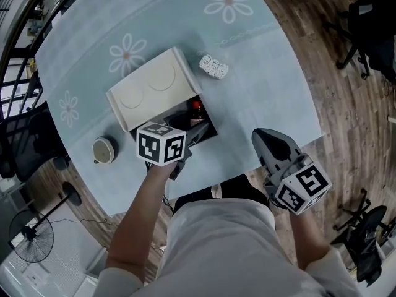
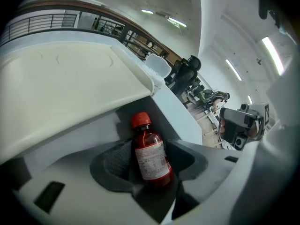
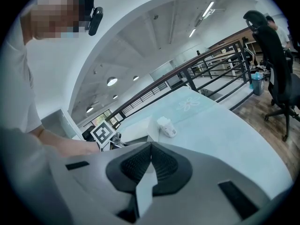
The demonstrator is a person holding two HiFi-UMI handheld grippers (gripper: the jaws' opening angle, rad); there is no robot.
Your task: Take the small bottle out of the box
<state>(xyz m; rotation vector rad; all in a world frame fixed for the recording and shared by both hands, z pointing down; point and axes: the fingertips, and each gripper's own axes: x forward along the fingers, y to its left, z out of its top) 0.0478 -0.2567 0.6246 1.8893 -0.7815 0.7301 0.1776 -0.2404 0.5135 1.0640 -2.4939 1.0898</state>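
Small bottle (image 2: 152, 162) stands between the spread left tongs (image 2: 150, 149); right tongs (image 3: 151, 150) pressed together.

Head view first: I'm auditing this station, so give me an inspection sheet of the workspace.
Surface: round table, pale blue flowered cloth.
Job's things: white box, lid up; small bottle inside.
Clutter: white spongy lump; cream cup.
Grippers: left gripper open, jaws either side of the bottle; right gripper shut, empty.
Cables: nothing seen on the table.
Surroundings: wood floor, office chair, floor fan, railing.
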